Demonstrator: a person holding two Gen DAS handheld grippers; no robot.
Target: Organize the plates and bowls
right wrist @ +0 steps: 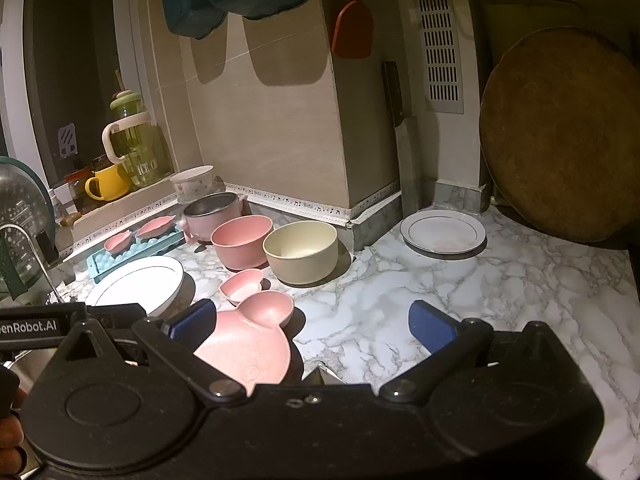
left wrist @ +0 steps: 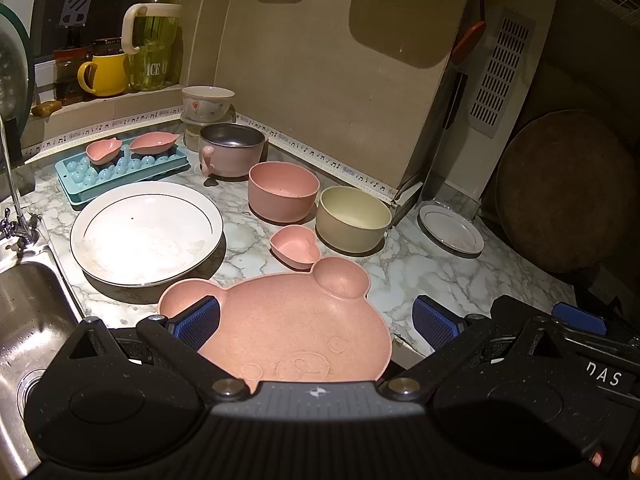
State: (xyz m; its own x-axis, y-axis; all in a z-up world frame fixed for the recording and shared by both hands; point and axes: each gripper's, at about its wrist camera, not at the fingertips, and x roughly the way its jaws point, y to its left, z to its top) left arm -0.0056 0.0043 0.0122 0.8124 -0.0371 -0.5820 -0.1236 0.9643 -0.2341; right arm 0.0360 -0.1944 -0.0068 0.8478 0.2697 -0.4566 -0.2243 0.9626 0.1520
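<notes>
1. Marble-patterned table [right wrist: 460, 304] is filling a tiled kitchen corner, with a steel sink [left wrist: 28, 308] sitting at its left edge and a round wooden board [right wrist: 560, 136] leaning against the right wall.
2. Left tool [left wrist: 316, 320] is hovering low over the bear plate [left wrist: 296, 328], its blue pads spread wide; the left pad is overlapping the plate's left ear, the right pad standing clear of the rim, and I cannot tell whether either is touching.
3. Right tool [right wrist: 312, 326] is also standing wide open, holding nothing, its left pad above the bear plate's edge and its right pad over bare marble.
4. Bear plate is lying flat at the table's front edge, with a heart dish [left wrist: 296, 246] sitting just beyond its right ear.
5. Large white plate [left wrist: 146, 232] is resting beside the sink, left of the heart dish.
6. Pink bowl [left wrist: 283, 194] and beige bowl [left wrist: 352, 218] are standing side by side behind the heart dish, upright.
7. Small white plate [right wrist: 443, 232] is lying well apart to the right, near the board.
8. Blue tray [left wrist: 120, 172] is carrying two small pink dishes [left wrist: 128, 147] near the back wall, beside a pink pot [left wrist: 231, 152] and a floral bowl [left wrist: 207, 102] behind it.
9. Yellow mug [left wrist: 105, 74] and green jug [left wrist: 158, 36] are sitting on the sill.
</notes>
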